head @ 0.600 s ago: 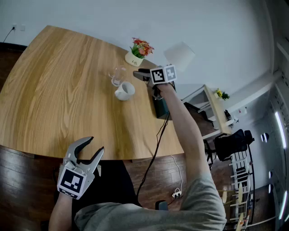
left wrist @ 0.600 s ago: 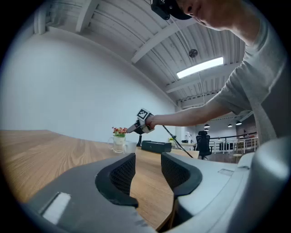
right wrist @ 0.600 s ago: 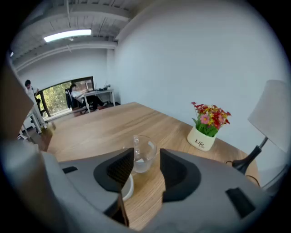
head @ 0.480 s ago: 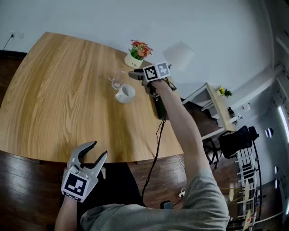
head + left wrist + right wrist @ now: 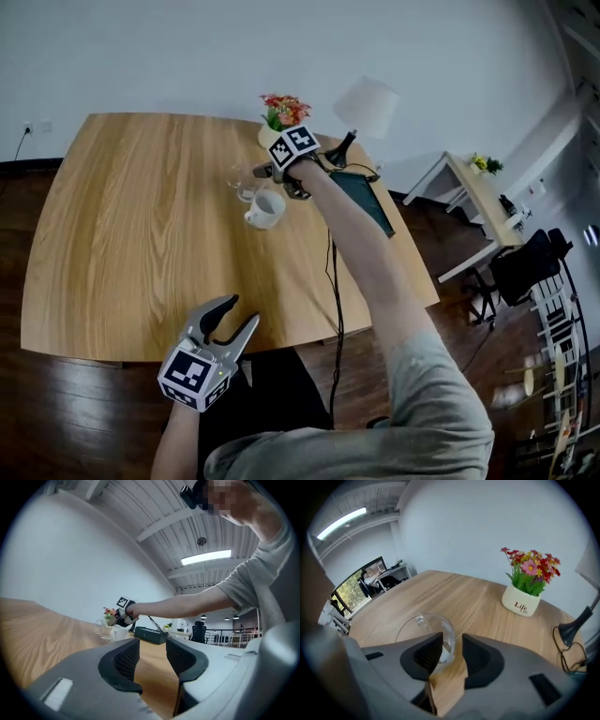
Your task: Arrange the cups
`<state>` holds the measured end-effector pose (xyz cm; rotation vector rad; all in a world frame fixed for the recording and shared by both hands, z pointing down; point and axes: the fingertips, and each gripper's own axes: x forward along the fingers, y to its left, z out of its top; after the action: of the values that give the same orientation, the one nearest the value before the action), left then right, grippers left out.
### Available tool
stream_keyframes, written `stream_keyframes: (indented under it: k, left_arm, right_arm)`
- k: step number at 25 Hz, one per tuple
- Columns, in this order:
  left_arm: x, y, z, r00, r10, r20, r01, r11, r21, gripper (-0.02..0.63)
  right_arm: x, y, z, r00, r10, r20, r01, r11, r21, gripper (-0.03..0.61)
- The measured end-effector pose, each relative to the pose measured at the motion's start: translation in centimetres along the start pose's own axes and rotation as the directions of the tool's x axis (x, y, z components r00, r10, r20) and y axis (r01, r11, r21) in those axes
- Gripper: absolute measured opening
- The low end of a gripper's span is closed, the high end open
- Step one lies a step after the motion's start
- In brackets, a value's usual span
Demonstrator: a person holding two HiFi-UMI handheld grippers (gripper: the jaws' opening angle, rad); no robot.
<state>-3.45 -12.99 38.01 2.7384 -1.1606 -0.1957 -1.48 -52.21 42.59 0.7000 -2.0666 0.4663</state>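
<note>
A clear glass cup (image 5: 245, 180) stands on the wooden table (image 5: 141, 234), with a white mug (image 5: 265, 208) just in front of it. My right gripper (image 5: 263, 173) reaches down over the glass from the right. In the right gripper view the glass cup (image 5: 423, 629) sits under the left jaw, and its near wall rises into the gap of my right gripper (image 5: 451, 642), whose jaws stand apart without pressing it. My left gripper (image 5: 239, 313) hovers open at the table's front edge with nothing in it. The left gripper view shows the white mug (image 5: 119, 633) far off.
A white pot of flowers (image 5: 281, 116) stands behind the cups. A white lamp (image 5: 364, 101) and a dark flat box (image 5: 362, 199) sit to the right, and a black cable (image 5: 334, 281) runs off the table's edge. The flower pot (image 5: 521, 603) is beyond the glass.
My right gripper has moved left from beside the cups to over the glass cup. The head view has swung. My left gripper stays at the front edge.
</note>
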Motion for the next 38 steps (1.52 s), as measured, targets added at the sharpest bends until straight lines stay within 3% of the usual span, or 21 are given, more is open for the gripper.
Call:
stream_keyframes:
  k: [2, 7, 10, 13, 16, 19, 20, 24, 27, 30, 35, 38]
  left_arm:
    - [2.3, -0.6, 1.1, 0.998, -0.059, 0.014, 0.059, 0.998, 0.027, 0.163]
    - [7.1, -2.2, 2.1, 0.971, -0.222, 0.084, 0.222, 0.975, 0.018, 0.150]
    - [8.2, -2.6, 2.0, 0.953, -0.279, 0.121, 0.279, 0.960, 0.020, 0.119]
    - [8.7, -3.0, 1.6, 0.947, -0.311, 0.082, 0.309, 0.950, 0.042, 0.077]
    - [10.4, -2.3, -0.8, 0.956, -0.286, -0.061, 0.287, 0.958, 0.016, 0.064]
    - [12.2, -1.8, -4.5, 0.943, -0.219, -0.252, 0.239, 0.970, 0.048, 0.062]
    - [12.4, -1.7, -5.0, 0.941, -0.196, -0.276, 0.224, 0.972, 0.075, 0.011]
    - [12.5, -1.7, -4.9, 0.948, -0.178, -0.264, 0.205, 0.976, 0.079, 0.009]
    - [12.6, -1.8, -4.7, 0.947, -0.197, -0.253, 0.216, 0.975, 0.048, 0.011]
    - [12.7, -2.2, -4.6, 0.945, -0.193, -0.264, 0.221, 0.972, 0.079, 0.011]
    - [12.7, -1.8, -4.5, 0.949, -0.179, -0.259, 0.206, 0.975, 0.084, 0.011]
    - [13.0, -1.7, -4.4, 0.951, -0.170, -0.259, 0.199, 0.976, 0.092, 0.011]
  right_arm:
    - [0.1, -0.2, 0.2, 1.000, 0.012, 0.016, -0.012, 0.999, 0.034, 0.042]
    - [-0.8, -2.4, -0.7, 0.998, -0.034, 0.051, 0.027, 0.991, 0.135, 0.040]
    - [-3.0, -4.8, -2.1, 0.993, -0.079, 0.083, 0.064, 0.984, 0.164, 0.040]
    - [-7.9, -6.9, -2.8, 0.983, -0.084, 0.163, 0.050, 0.977, 0.206, 0.040]
    - [-14.3, -10.2, -2.8, 0.964, -0.132, 0.232, 0.073, 0.966, 0.246, 0.039]
    - [-20.0, -14.9, -5.4, 0.947, -0.260, 0.189, 0.202, 0.938, 0.283, 0.040]
    - [-21.4, -16.4, -6.7, 0.940, -0.301, 0.160, 0.245, 0.923, 0.295, 0.040]
    - [-24.0, -21.0, -11.8, 0.925, -0.375, 0.060, 0.333, 0.877, 0.347, 0.040]
    - [-24.3, -23.7, -14.6, 0.921, -0.389, 0.027, 0.347, 0.849, 0.398, 0.040]
    - [-23.8, -25.4, -16.5, 0.922, -0.387, 0.010, 0.343, 0.829, 0.442, 0.040]
    - [-22.9, -27.0, -16.6, 0.931, -0.362, 0.045, 0.294, 0.816, 0.498, 0.040]
    - [-22.8, -27.0, -16.1, 0.939, -0.341, 0.051, 0.276, 0.832, 0.481, 0.041]
